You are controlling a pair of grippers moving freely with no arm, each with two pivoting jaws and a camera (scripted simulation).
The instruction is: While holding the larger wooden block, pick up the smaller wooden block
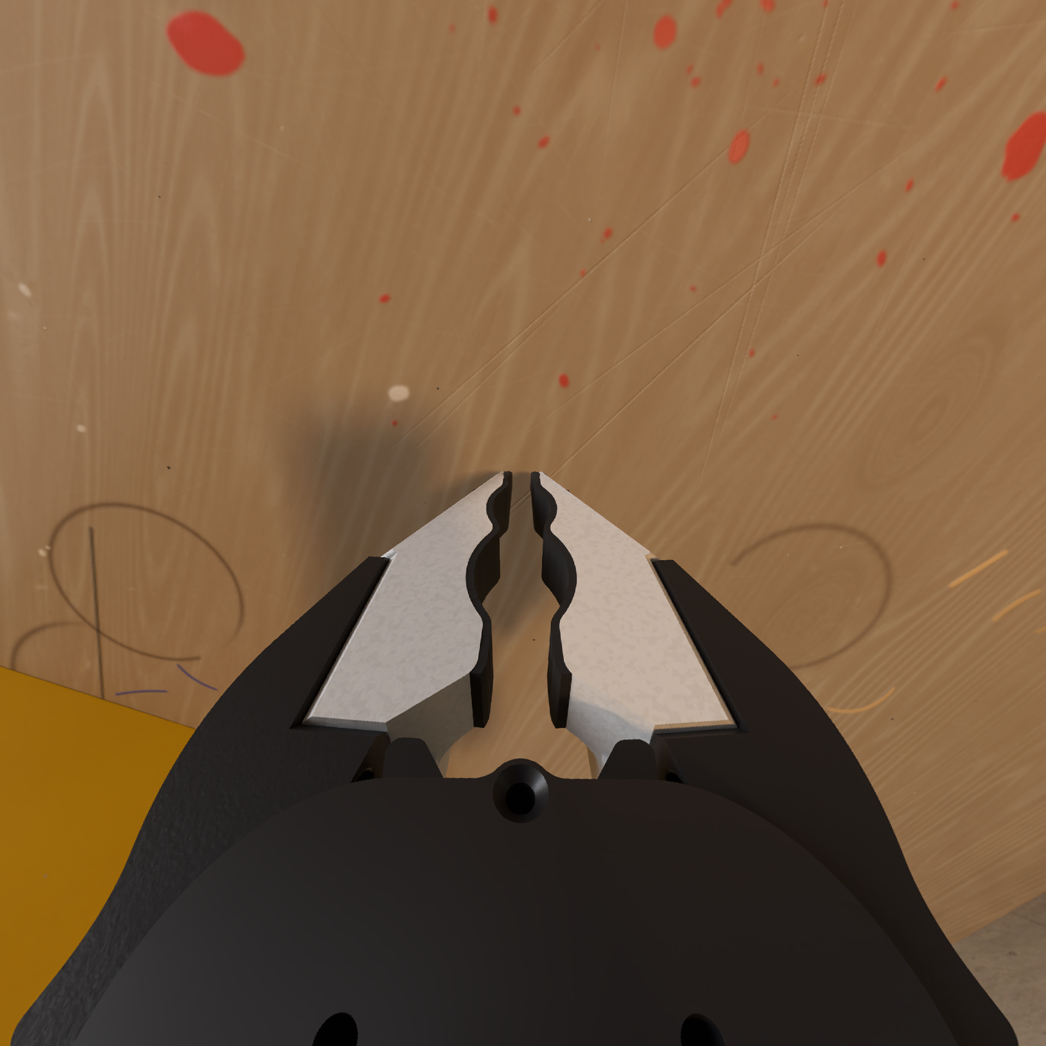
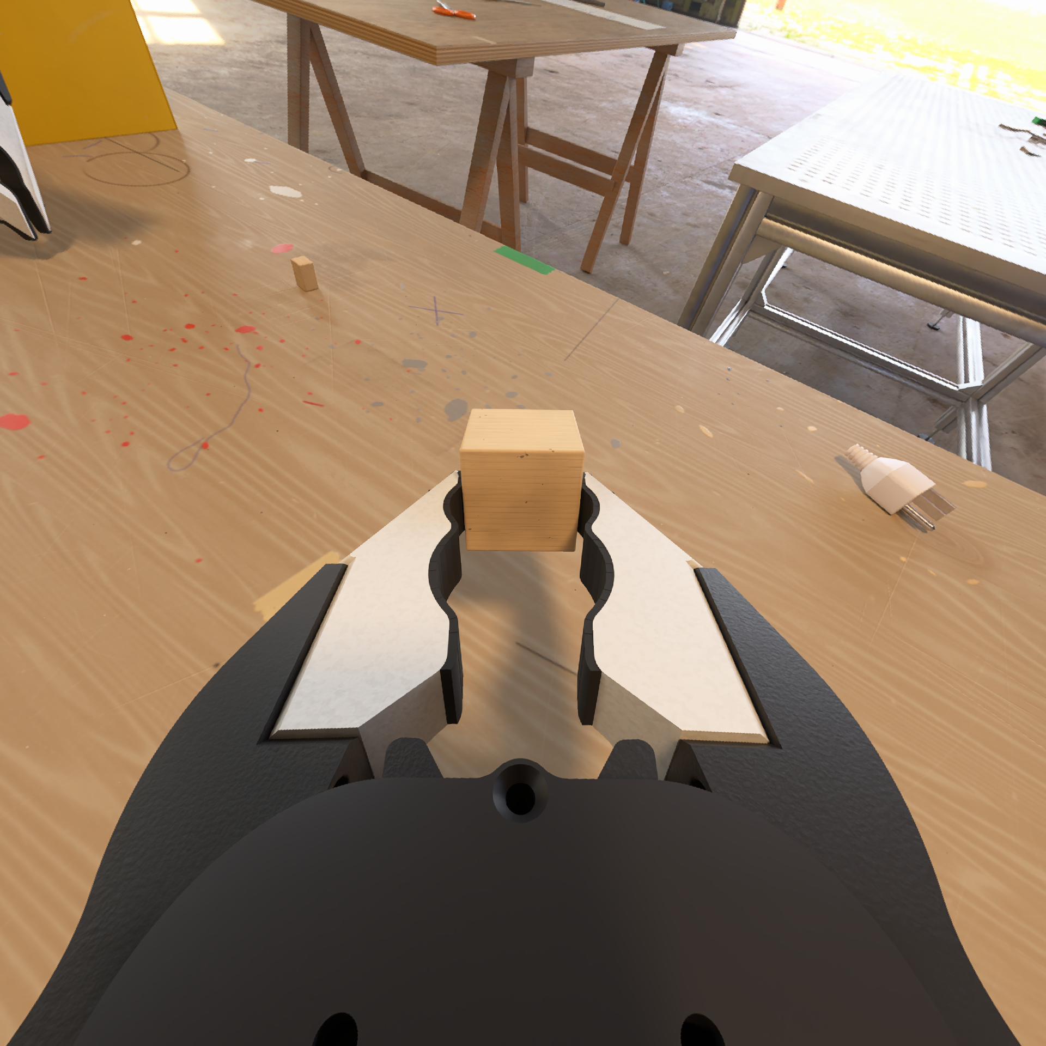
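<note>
Right tongs (image 2: 521, 504) fill the near field, clamped on the larger wooden block (image 2: 522, 481), which sits only at the tips and clear above the table (image 2: 707, 651). Left tongs (image 1: 521, 481) nearly together with a thin gap, nothing between them, tips low over bare table.

Smaller wooden block (image 2: 304, 273) stands on the table well ahead and left of the held block, near a pink paint spot. It isn't visible in the left wrist view.

Risks, as I read it:
- Tip-only hold on the big block: any jolt or tilt of the right tongs could let it rotate or slip out.
- Left tongs must open before reaching the small block, or the tips just shove it along.
- Small block is light and narrow, likely to topple on an off-centre close.

Table: scuffed plywood, red paint spatter (image 2: 187, 334), pencil circles, a white plug (image 2: 894, 484) at right, a yellow panel (image 2: 79, 62) at far left. Beyond: a trestle table (image 2: 509, 39), a perforated metal table (image 2: 905, 187), concrete floor.
</note>
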